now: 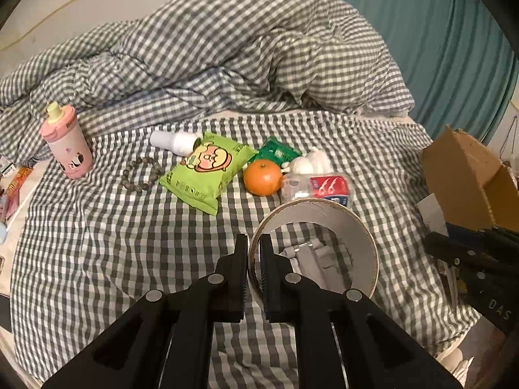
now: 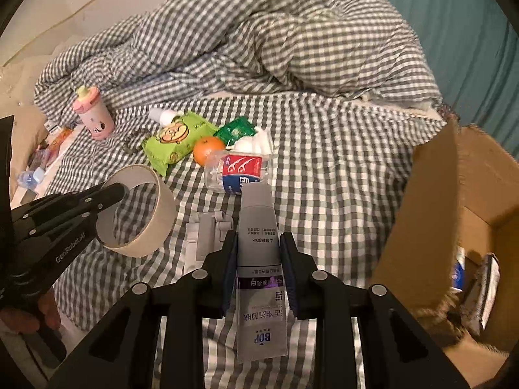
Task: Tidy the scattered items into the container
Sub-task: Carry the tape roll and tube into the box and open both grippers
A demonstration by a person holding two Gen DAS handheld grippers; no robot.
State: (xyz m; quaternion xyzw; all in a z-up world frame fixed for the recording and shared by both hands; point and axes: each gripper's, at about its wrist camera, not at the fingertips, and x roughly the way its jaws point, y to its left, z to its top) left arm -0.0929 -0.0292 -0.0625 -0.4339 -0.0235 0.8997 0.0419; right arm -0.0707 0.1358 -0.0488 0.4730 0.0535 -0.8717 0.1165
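My left gripper (image 1: 254,243) is shut on the wall of a wide tape roll (image 1: 340,223), held above the checked bedsheet; it also shows in the right wrist view (image 2: 152,207). My right gripper (image 2: 258,243) is shut on a grey toothpaste tube (image 2: 258,227), lifted over the bed. The cardboard box (image 2: 431,210) stands open at the right, with items inside. On the sheet lie a green snack bag (image 1: 204,168), an orange (image 1: 262,177), a floss-pick box (image 1: 318,189), a bead bracelet (image 1: 141,173), a white bottle (image 1: 172,141) and a pink cup (image 1: 68,149).
A grey folding stand (image 2: 204,236) lies on the sheet under the grippers. A rumpled checked duvet (image 1: 243,48) fills the back. A green packet (image 1: 279,150) and white tissue (image 1: 311,160) sit behind the orange. Small items (image 1: 13,191) lie at the bed's left edge.
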